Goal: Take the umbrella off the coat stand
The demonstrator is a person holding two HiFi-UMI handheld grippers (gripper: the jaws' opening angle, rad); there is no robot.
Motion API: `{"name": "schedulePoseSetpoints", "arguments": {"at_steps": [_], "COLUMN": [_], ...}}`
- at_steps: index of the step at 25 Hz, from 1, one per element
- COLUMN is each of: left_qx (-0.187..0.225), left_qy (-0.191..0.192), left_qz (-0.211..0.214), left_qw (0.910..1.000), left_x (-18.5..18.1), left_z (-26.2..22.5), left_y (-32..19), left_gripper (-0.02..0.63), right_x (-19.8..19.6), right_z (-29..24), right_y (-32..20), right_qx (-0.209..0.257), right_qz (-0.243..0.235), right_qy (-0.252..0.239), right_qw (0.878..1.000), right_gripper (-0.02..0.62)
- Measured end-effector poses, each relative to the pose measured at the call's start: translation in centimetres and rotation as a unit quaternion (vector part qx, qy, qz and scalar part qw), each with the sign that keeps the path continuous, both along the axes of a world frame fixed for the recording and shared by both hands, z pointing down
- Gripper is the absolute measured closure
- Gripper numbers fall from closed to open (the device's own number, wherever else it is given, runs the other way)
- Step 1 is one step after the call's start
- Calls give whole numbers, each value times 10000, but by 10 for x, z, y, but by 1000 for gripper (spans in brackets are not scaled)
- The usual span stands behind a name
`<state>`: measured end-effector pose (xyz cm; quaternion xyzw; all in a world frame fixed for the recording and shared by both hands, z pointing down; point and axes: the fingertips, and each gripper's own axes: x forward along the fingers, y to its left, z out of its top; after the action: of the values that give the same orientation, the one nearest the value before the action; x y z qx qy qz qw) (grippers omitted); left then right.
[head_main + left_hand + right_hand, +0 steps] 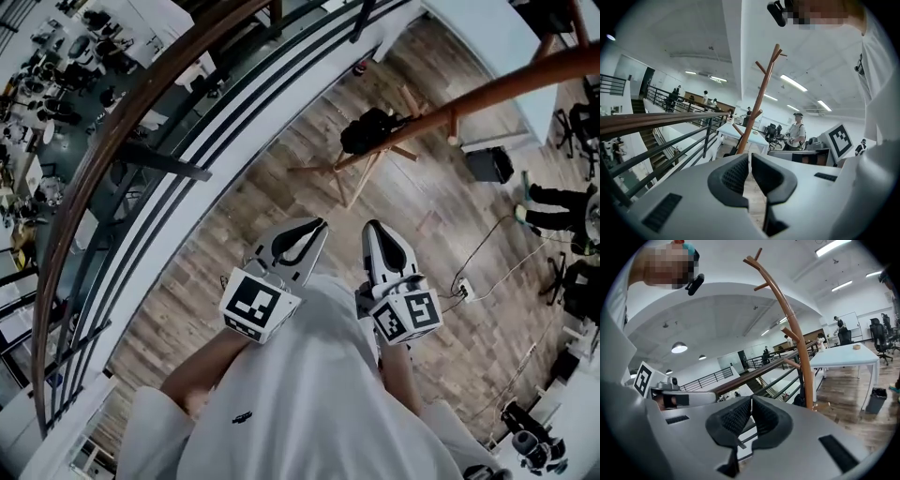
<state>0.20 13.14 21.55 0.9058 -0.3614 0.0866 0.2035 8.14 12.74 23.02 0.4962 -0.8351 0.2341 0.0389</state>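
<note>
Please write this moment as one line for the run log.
left gripper: shut, empty | right gripper: shut, empty | coat stand: ahead, untouched | dark bundle: low on the stand

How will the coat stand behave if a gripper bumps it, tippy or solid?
Probably tippy: the coat stand is a tall thin pole on a small spread of legs. Likely stiff and light, since it looks like slim wood. The dark bundle hanging low may steady it slightly.
</note>
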Motion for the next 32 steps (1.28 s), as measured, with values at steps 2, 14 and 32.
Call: {"name": "schedulePoseSetpoints", "arguments": {"at_steps": [2,14,32], "left_qx": [18,1,-349], "left_qy": [-12,-289,-322], "left_qz": [-59,202,553], "left_qw": [10000,9994,9973], "left_x": [7,17,18], "left_z": [2,31,91], "left_y": [-18,-99,-139], "left_gripper": [569,569,569], "right_x": [5,10,-1], "right_z": [4,26,71], "right_y": [-22,-100,-140], "right_qx": [10,131,-199], "right_qz": [-135,-483,-627], "right_qy": [6,143,136], "right_qw": [9999,9986,9977], "right_gripper": [558,558,558]}}
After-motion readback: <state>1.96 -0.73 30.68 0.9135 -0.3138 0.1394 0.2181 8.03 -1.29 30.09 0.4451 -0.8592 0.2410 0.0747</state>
